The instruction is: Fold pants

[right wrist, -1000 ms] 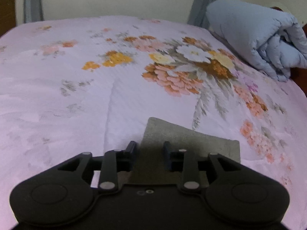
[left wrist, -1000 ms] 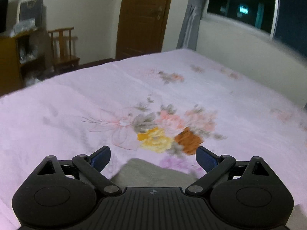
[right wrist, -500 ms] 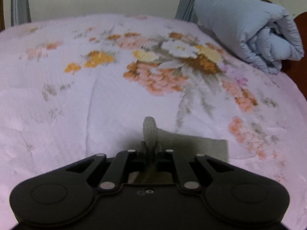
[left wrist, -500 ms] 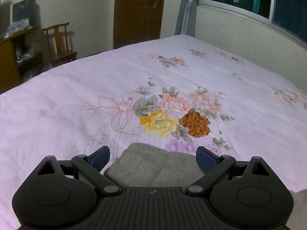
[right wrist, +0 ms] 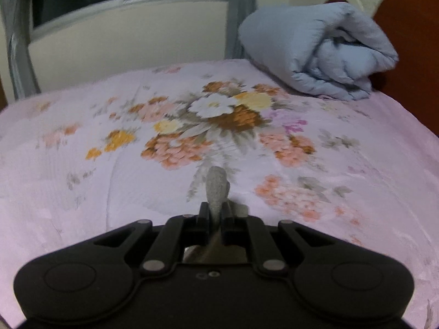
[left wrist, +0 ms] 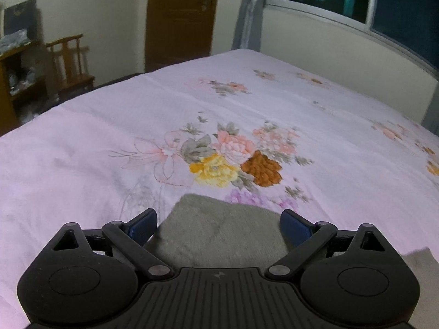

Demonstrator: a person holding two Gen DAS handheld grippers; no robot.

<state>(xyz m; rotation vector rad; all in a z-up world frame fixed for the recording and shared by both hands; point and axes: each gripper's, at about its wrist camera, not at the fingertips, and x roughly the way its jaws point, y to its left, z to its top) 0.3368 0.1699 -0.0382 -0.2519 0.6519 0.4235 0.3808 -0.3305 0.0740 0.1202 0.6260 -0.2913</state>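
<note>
My left tongs (left wrist: 219, 226) hang released, blue pads spread wide over the flat grey fleece pants (left wrist: 219, 233) lying on the pink floral bedspread (left wrist: 82, 142). My right tongs (right wrist: 215, 215) are clenched on a pinched fold of the pants (right wrist: 216, 186), which stands up from the bedspread (right wrist: 82, 192), with a rolled pale-blue quilt (right wrist: 315, 52) far right.
</note>
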